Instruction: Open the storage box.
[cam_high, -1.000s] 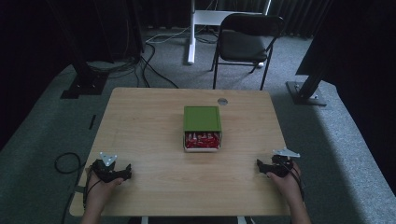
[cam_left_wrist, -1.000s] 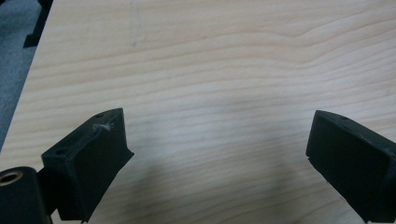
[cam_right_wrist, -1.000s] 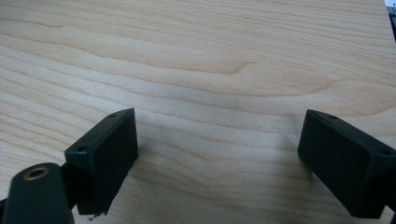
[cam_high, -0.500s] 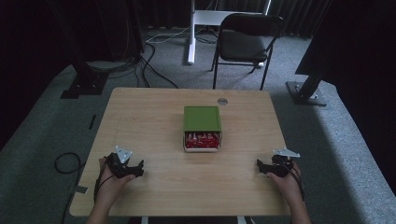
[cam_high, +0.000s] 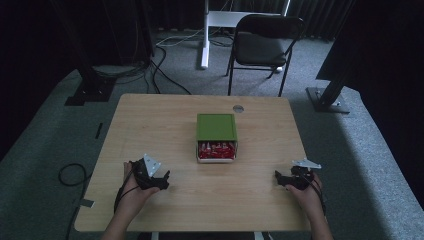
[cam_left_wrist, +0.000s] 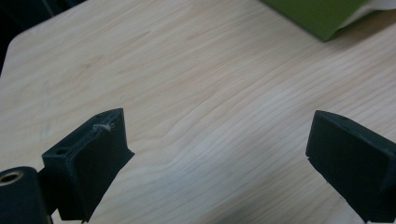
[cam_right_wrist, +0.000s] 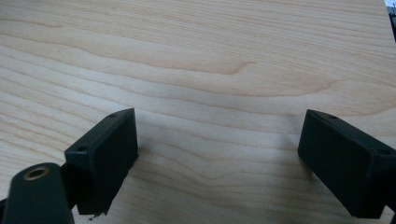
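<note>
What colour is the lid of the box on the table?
Green; the box lid shows best in the high view.

Green-lidded box (cam_high: 216, 127) sits mid counter (cam_high: 150, 120), its near side open on red items inside. My left gripper (cam_high: 161, 181) is low at the near-left, aimed toward the box; my right gripper (cam_high: 280, 180) rests near the near-right corner, well apart from it. Black chair (cam_high: 262, 45) stands on the floor beyond the counter.

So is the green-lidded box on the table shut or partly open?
Partly open: the box shows red contents at its near end, past the green lid.
</note>
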